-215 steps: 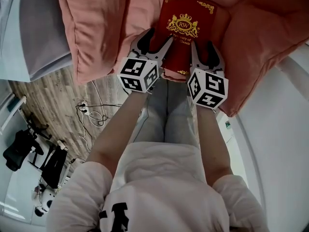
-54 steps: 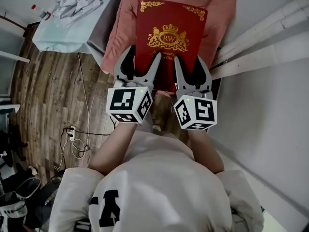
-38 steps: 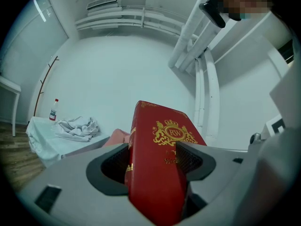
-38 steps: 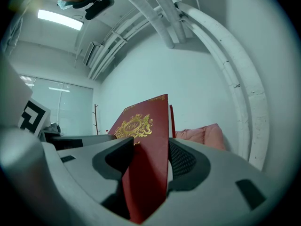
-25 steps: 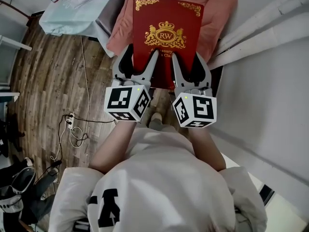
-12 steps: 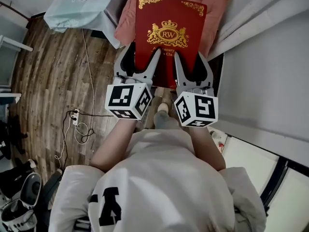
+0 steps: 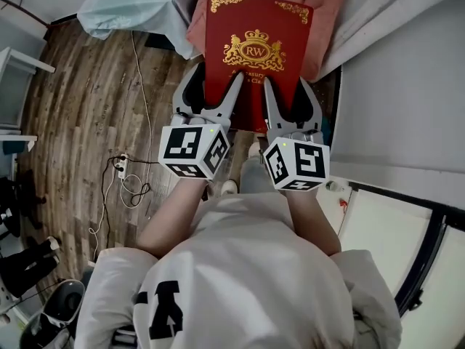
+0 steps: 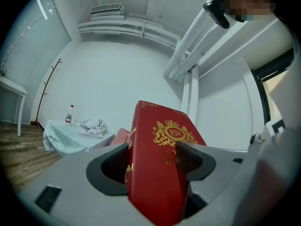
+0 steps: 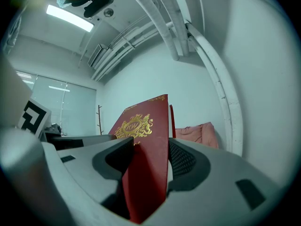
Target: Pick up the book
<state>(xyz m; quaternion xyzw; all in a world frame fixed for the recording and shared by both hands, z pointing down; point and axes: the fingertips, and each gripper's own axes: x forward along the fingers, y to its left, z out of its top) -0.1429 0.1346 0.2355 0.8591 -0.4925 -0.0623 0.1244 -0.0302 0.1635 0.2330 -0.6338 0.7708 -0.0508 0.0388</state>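
The red book (image 7: 256,57) with a gold crest is held up in the air, level, over the wooden floor. My left gripper (image 7: 212,97) is shut on its near left edge and my right gripper (image 7: 289,97) on its near right edge. In the left gripper view the book (image 8: 162,173) stands on edge between the dark pads (image 8: 115,163), which press on both covers. The right gripper view shows the book (image 9: 146,140) clamped the same way between its pads (image 9: 183,160).
Pink bedding (image 7: 327,6) lies beyond the book. A table under pale cloth (image 7: 138,2) stands at the far left. Cables and a power strip (image 7: 123,167) lie on the wooden floor (image 7: 73,100). A white wall (image 7: 407,86) and a dark window frame (image 7: 429,246) are at the right.
The book has come off the pink bedding and stays clamped in both grippers. Over the last second bedding and table slid toward the top edge; the window frame came into view at right.
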